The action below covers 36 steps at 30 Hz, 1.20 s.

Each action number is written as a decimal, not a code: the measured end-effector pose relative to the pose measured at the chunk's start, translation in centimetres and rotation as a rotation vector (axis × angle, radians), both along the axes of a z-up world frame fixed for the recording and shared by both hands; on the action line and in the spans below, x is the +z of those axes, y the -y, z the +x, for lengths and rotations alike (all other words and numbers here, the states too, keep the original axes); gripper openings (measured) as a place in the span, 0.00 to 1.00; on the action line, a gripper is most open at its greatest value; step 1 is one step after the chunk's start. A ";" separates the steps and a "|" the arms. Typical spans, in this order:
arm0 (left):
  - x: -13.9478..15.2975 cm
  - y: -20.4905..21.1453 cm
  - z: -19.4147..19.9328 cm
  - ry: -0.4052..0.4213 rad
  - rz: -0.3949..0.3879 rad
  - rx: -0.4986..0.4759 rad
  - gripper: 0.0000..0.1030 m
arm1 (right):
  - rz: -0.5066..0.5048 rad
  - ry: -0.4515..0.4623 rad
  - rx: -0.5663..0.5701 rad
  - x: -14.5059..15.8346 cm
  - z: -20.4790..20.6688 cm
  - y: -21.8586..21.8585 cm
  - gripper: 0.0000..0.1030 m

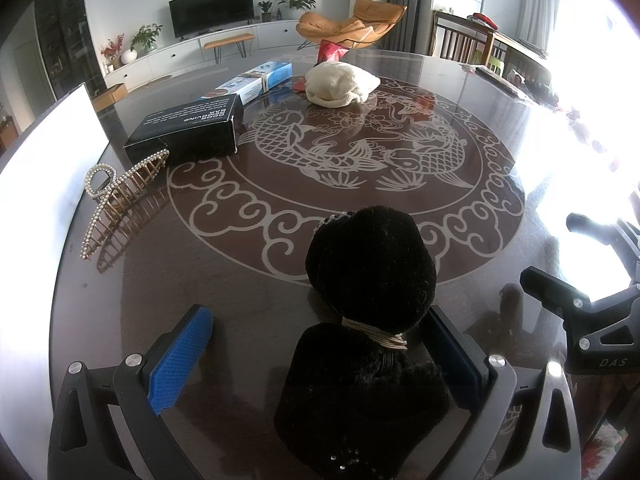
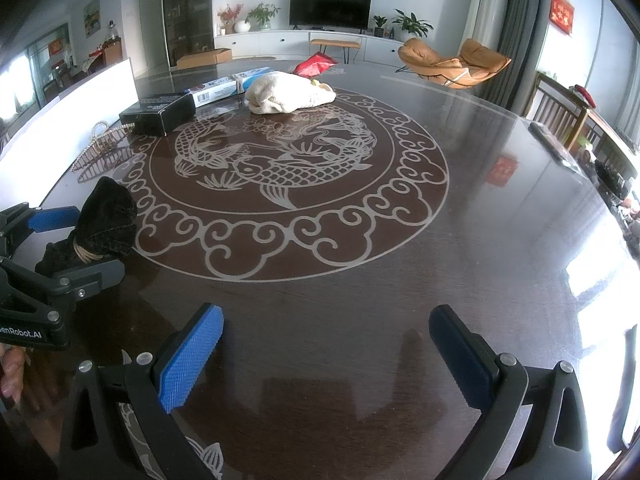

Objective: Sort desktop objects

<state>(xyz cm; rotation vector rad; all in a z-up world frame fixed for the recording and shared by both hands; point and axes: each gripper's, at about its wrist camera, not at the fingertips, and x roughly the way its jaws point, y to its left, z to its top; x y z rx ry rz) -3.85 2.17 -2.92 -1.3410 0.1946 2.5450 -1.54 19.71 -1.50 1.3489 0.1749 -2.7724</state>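
Observation:
A black fuzzy hair bow [image 1: 372, 264] with a tan band at its waist lies on the dark round table [image 1: 224, 280], near the front edge. My left gripper [image 1: 320, 316] is open, its blue pads standing on either side of the bow; the left pad is clearly apart from it. The right wrist view shows the same bow [image 2: 106, 216] between the left gripper's [image 2: 98, 240] fingers. My right gripper [image 2: 326, 316] is open and empty over bare table, to the right of the left one. A pearl hair claw [image 1: 116, 196] lies at the left.
A black box [image 1: 188, 132], a blue-and-white box [image 1: 260, 80], a cream cloth bundle [image 1: 340, 84] and a red packet [image 1: 332, 50] sit on the far half. A white board [image 1: 44, 160] stands along the left edge. A dark remote [image 2: 552, 144] lies at the far right.

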 end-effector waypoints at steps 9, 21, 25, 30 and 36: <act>0.0 0.0 0.0 0.000 0.001 0.001 1.00 | 0.000 0.000 0.000 0.0 0.0 0.0 1.00; 0.0 0.0 0.0 0.000 0.001 0.000 1.00 | 0.000 0.002 -0.001 0.0 0.0 0.0 1.00; 0.0 0.0 0.0 0.000 0.001 0.000 1.00 | -0.001 0.013 0.000 -0.1 -0.1 0.0 1.00; 0.0 0.1 0.1 -0.001 0.001 0.002 1.00 | -0.074 0.058 0.021 -0.3 -1.0 -0.7 1.00; -0.1 0.1 0.1 -0.001 0.001 0.001 1.00 | -0.278 0.044 0.017 2.5 -8.7 -1.4 1.00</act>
